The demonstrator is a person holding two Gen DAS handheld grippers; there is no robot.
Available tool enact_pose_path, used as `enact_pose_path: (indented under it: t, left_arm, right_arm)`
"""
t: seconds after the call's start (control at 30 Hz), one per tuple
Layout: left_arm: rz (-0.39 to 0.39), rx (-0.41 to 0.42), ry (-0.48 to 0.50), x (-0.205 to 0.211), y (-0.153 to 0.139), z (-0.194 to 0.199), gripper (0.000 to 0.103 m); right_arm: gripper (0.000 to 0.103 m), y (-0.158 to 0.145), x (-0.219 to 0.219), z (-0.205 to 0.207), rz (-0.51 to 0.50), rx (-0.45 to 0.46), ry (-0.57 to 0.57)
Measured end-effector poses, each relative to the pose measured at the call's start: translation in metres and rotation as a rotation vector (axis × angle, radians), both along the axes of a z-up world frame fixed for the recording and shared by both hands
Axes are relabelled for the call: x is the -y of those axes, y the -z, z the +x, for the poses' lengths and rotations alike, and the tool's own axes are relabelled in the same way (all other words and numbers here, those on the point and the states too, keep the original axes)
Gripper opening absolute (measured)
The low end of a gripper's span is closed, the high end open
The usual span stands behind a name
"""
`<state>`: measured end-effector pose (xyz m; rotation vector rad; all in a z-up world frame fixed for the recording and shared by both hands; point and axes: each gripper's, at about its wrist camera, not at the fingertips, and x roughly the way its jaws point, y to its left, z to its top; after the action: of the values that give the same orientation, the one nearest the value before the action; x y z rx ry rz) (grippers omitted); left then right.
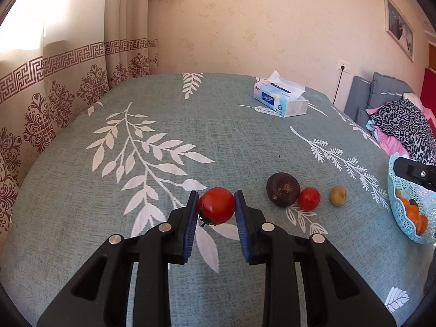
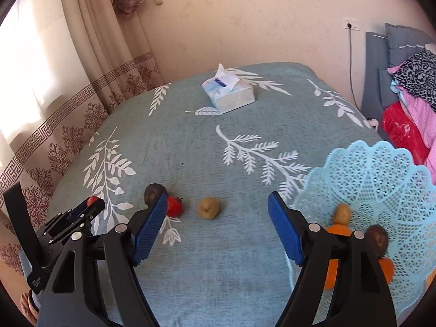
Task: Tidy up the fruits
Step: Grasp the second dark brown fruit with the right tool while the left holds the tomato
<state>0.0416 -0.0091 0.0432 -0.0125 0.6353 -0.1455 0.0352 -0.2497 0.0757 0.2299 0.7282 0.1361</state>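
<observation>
My left gripper (image 1: 216, 207) has a red tomato (image 1: 217, 205) clamped; my right gripper (image 2: 218, 229) hangs wide open and empty.

The tomato sits pinched between the blue fingers (image 1: 192, 218), just above the leaf-print table (image 1: 163, 163). On the cloth to its right lie a dark round fruit (image 1: 282, 185), touching a smaller red tomato (image 1: 308, 198), then a yellowish fruit (image 1: 338, 196) apart from them. The light blue lattice basket (image 2: 381, 169) stands at the right, holding orange fruit (image 2: 331, 272), a yellowish one and a dark one. A tissue box (image 1: 280, 100) rests at the far side.
</observation>
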Motion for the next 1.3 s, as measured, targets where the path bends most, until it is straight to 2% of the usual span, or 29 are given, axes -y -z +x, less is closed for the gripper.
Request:
enact_pose_path:
  t: [0.2,0.37,0.67,0.7,0.8,0.9,0.93,1.3]
  left_arm:
    - [-0.059,-0.012,-0.056,-0.021,0.001,0.004,0.027]
    - [-0.104,-0.021,-0.089,-0.034,0.002,0.006,0.027]
    - [-0.127,-0.027,-0.113,-0.04,0.003,0.006,0.027]
    - [-0.127,-0.028,-0.114,-0.04,0.003,0.006,0.027]
    - [-0.124,-0.031,-0.117,-0.04,0.004,0.006,0.027]
    - [-0.12,-0.033,-0.116,-0.039,0.005,0.006,0.027]
    - [-0.118,-0.034,-0.115,-0.038,0.005,0.006,0.027]
    - [-0.114,-0.038,-0.095,-0.036,0.007,0.006,0.027]
  right_arm:
    - [0.077,0.014,-0.058,0.058,-0.002,-0.102,-0.145]
    - [0.077,0.028,-0.088,0.091,0.002,-0.17,-0.213]
    - [0.077,0.052,-0.117,0.104,-0.155,-0.214,-0.256]
    - [0.076,0.056,-0.118,0.103,-0.162,-0.221,-0.261]
    - [0.062,0.064,-0.118,0.104,-0.184,-0.234,-0.253]
    - [0.045,0.062,-0.114,0.101,-0.188,-0.228,-0.242]
    - [0.042,0.06,-0.112,0.1,-0.17,-0.231,-0.241]
    - [0.042,0.01,-0.082,0.072,-0.119,-0.127,-0.175]
